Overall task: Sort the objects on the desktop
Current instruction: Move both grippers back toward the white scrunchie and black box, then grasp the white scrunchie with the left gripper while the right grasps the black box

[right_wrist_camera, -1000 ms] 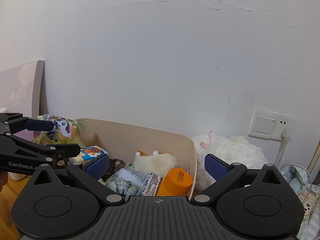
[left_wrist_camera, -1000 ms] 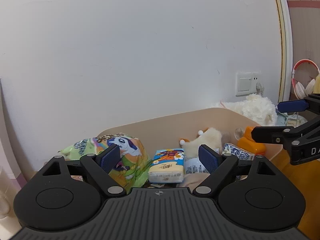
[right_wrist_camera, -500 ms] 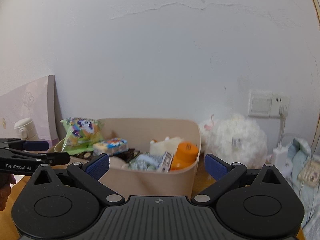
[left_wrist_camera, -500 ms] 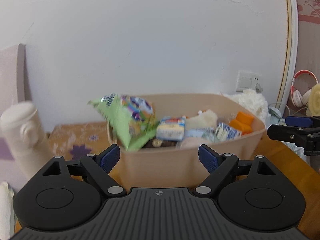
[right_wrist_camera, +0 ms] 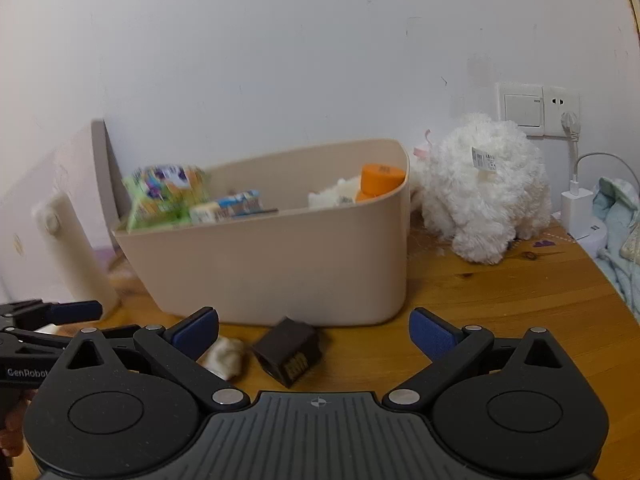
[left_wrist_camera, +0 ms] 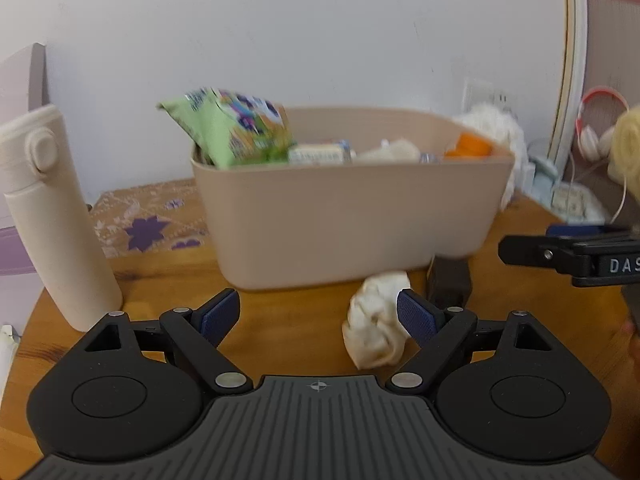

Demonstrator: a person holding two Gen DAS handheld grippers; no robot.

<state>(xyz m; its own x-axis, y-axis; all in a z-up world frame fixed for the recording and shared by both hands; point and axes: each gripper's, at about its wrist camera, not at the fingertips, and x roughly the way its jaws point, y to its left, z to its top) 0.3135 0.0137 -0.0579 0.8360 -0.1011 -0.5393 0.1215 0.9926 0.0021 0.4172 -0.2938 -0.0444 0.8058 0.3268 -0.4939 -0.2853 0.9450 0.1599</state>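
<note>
Here a beige oval plastic bin (left_wrist_camera: 348, 216) stands toward the back of the wooden desk (right_wrist_camera: 520, 308), already holding a green snack bag (left_wrist_camera: 232, 132), a small tissue pack (right_wrist_camera: 228, 210) and an orange-capped bottle (right_wrist_camera: 380, 180). Just in front of it lie a crumpled white cloth ball (left_wrist_camera: 376, 328) and a small dark brown box (right_wrist_camera: 288, 354), side by side.

The left gripper (left_wrist_camera: 318, 316) hovers with jaws spread wide and empty; the cloth ball sits against its right pad. The right gripper (right_wrist_camera: 314, 330) is likewise wide apart, the brown box between its fingers but untouched.

A tall cream flask (left_wrist_camera: 52, 216) crowds the desk's left edge. The desk's front strip is otherwise bare.

Only the right view shows the fluffy white plush toy (right_wrist_camera: 484, 188) by the bin's right end, and the white charger (right_wrist_camera: 576, 208) at the right edge.
</note>
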